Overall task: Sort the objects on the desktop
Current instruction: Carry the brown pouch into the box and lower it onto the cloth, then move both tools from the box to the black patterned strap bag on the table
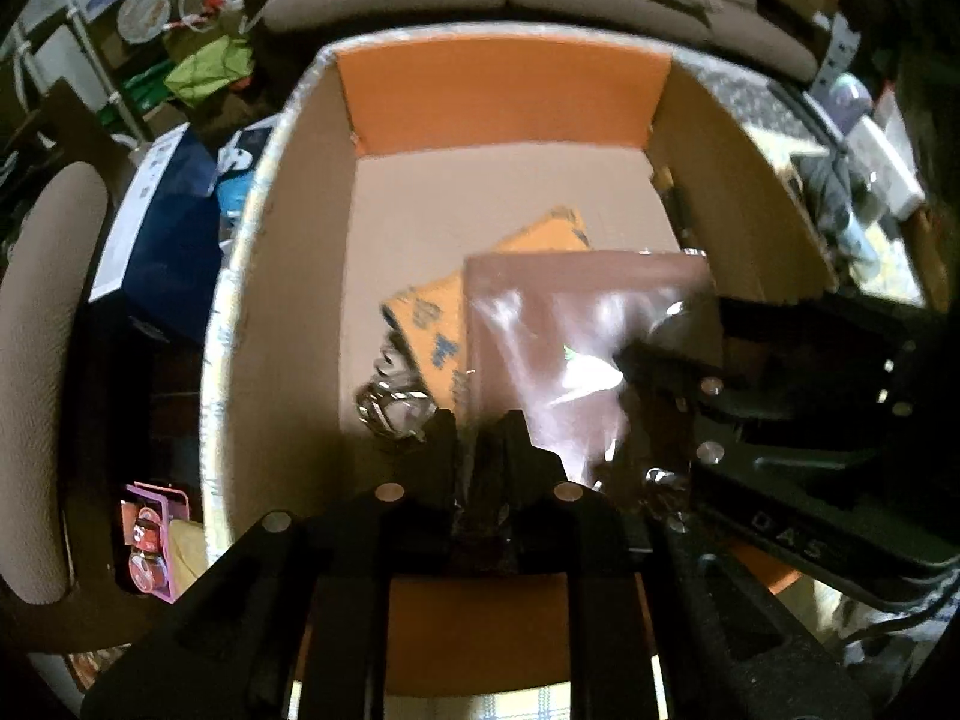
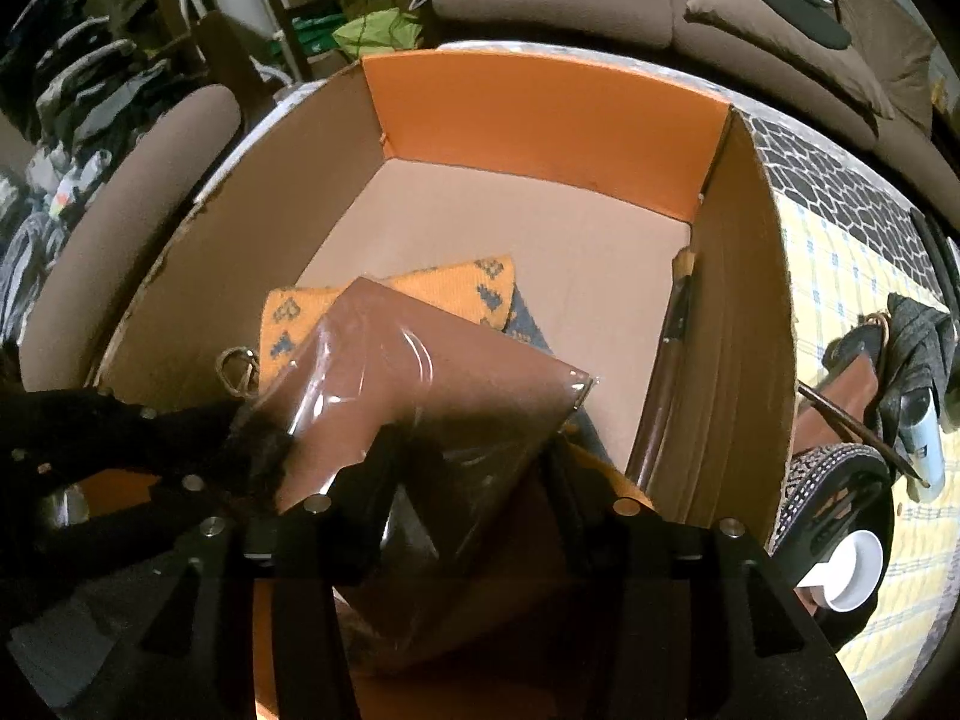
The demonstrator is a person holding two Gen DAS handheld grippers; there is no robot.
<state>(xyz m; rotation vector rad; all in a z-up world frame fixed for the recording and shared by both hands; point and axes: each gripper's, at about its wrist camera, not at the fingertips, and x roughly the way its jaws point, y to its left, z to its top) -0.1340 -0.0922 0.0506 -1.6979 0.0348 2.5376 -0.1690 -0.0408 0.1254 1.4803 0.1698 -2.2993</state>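
Observation:
A flat brown item in a clear plastic sleeve (image 1: 576, 336) hangs over the open cardboard box (image 1: 504, 90). My left gripper (image 1: 477, 438) is shut on its near edge. In the right wrist view the same sleeve (image 2: 420, 372) lies between my right gripper's (image 2: 474, 456) fingers, which stand wide apart around it; the left gripper (image 2: 252, 450) pinches its left corner. An orange knitted cloth with blue marks (image 2: 468, 288) and a cord loop (image 2: 231, 369) lie on the box floor below. The right gripper (image 1: 678, 372) shows at the sleeve's right side in the left wrist view.
The box has orange end walls (image 2: 540, 114) and a dark stick leaning in its right corner (image 2: 678, 312). Right of the box lie a white cup (image 2: 852, 570), a dark cloth (image 2: 918, 336) and a patterned tablecloth (image 2: 840, 264). A sofa (image 2: 600, 0) stands behind. A blue box (image 1: 174, 204) sits on the left.

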